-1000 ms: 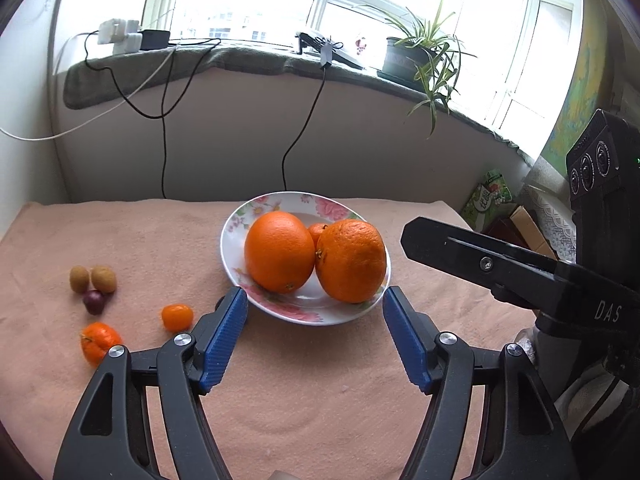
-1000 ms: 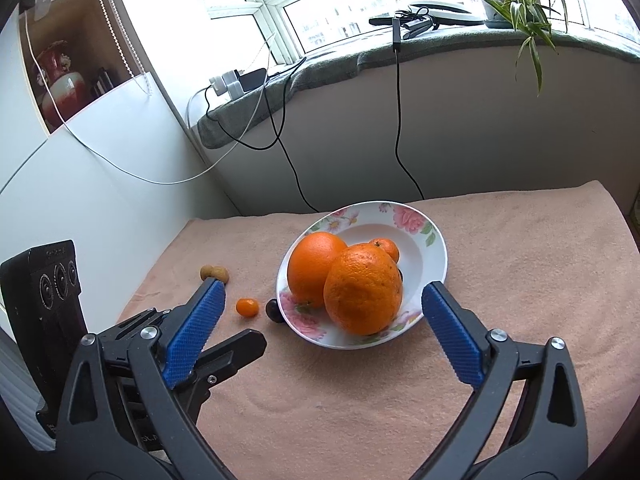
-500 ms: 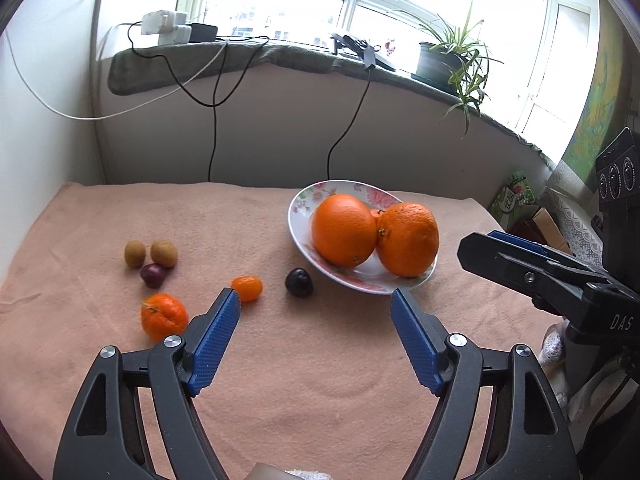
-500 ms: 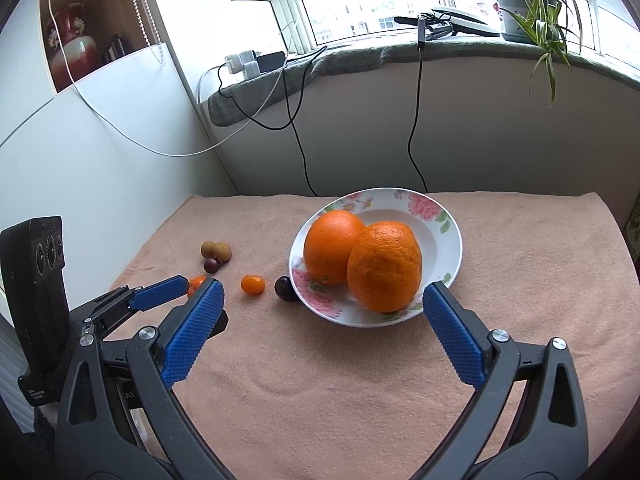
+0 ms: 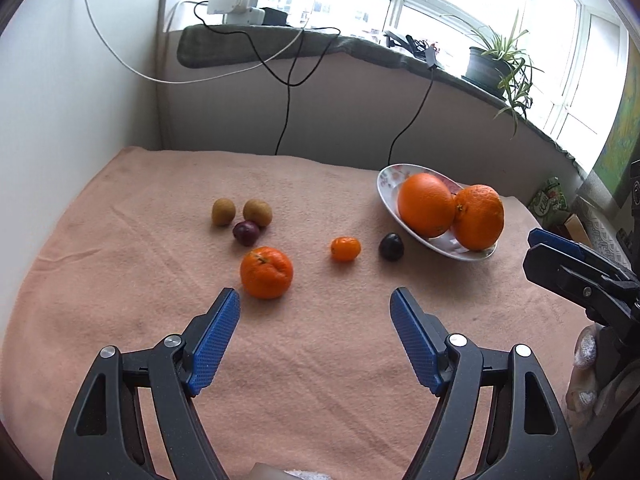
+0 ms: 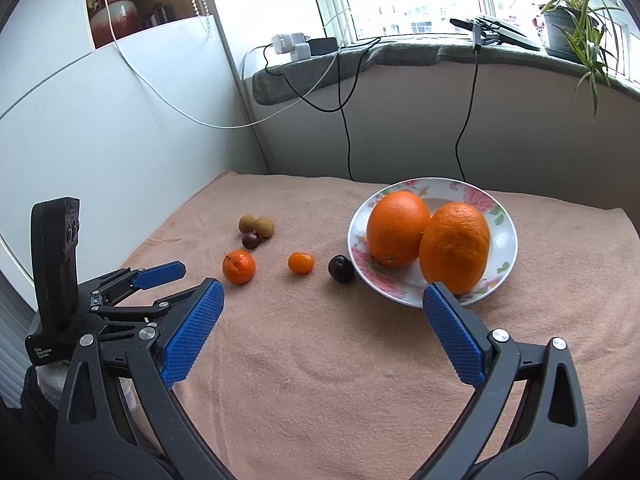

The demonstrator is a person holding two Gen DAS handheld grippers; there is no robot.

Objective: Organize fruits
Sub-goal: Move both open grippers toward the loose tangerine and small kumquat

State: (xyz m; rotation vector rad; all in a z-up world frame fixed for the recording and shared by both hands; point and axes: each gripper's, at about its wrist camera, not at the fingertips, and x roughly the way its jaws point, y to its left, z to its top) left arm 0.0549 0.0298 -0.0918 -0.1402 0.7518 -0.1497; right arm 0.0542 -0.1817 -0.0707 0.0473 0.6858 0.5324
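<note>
Presently both claws hang over a desk [image 5: 140,208] covered with a peach-coloured cloth. The left claw [image 5: 316,300] fills the bottom of the left wrist view, its blue pads wide apart with nothing between them; its jaws have just been opening. The right claw [image 6: 320,292] sits at the bottom of the right wrist view, likewise spread and holding nothing.

A flowered plate [image 6: 500,216] lies right of centre in the right wrist view, holding two big oranges side by side: a smooth orange [image 6: 396,228] on the left and a rougher orange [image 6: 454,248] touching it on the right.

Loose fruit lies on the cloth to the left of the plate. A dark plum [image 6: 341,269] rests just beside the plate's rim. Further left sits a small kumquat [image 6: 301,262], then a tangerine [image 5: 266,273], which in the left wrist view is just above the left pad's tip. Above the tangerine in the frame, two brown round fruits [image 5: 242,212] lie side by side with a small reddish-purple fruit [image 5: 246,233] touching them.

In the upper right of both views a potted plant [image 6: 568,20] stands on the windowsill.
</note>
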